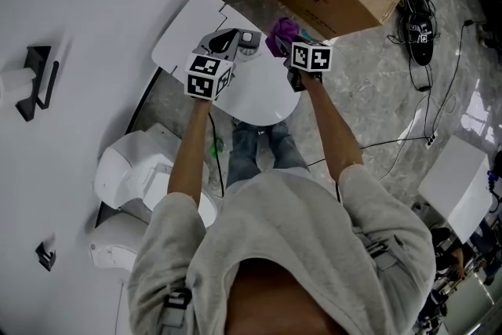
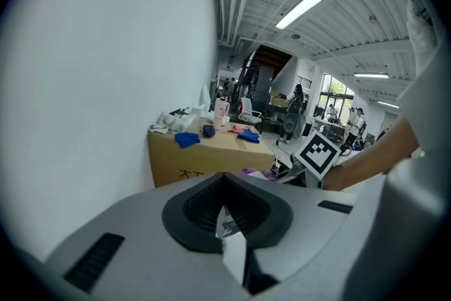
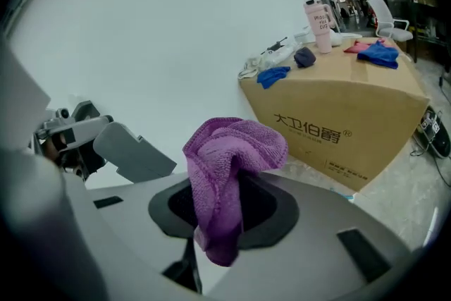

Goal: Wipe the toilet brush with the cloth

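- Right gripper (image 3: 234, 187): the jaws are clamped tight on one purple cloth (image 3: 236, 144). A bunched fold stands above the jaws and a loose tail droops beneath them.
- Left gripper (image 2: 225, 181): the jaws are closed tip to tip with nothing identifiable between them. It sits just left of the right gripper, and both are above the white table (image 1: 263, 102).
- Toilet brush: it cannot be identified in any view, and neither gripper has it. Judgement: wiping has not begun.
- Risk: the cloth is pinched by a small bunch only, so drag along a brush could pull it free of the jaws.
- Risk: the drooping tail hangs below the right gripper and could catch on the table edge or on the left gripper beside it.
- Risk: the left gripper must open to take the brush. With the brush's place unconfirmed, a blind reach toward the toilet (image 1: 133, 169), behind and below the left gripper, could strike it.
- Count: two grippers, one cloth in grip, one table, one toilet.
- Count: one cardboard box (image 3: 338, 116) lies ahead and to the right of the right gripper. It carries one pink tumbler (image 3: 318, 25) and loose rags (image 3: 271, 75): at least two blue, one pink, one dark.
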